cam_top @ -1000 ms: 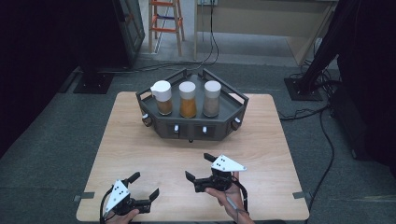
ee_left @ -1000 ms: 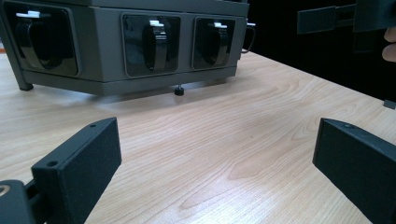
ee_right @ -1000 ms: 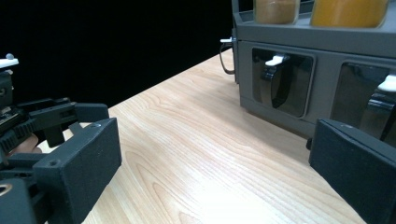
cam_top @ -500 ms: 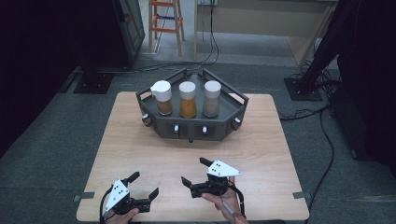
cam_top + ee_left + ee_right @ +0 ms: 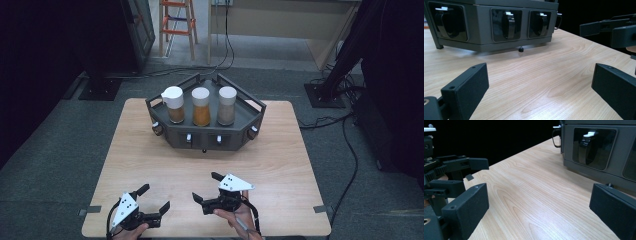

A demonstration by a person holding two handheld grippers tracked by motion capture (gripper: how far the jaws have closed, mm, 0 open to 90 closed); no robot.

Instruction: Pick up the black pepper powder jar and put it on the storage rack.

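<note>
The left gripper (image 5: 152,198) and right gripper (image 5: 207,186) are hovering wide open, gripping nothing; the grey rack (image 5: 205,135) is sitting well beyond.

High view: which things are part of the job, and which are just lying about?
Part of the job:
left gripper, open
right gripper, open
grey rack
three jars in it

Lying about:
orange ladder
floor cables
</note>
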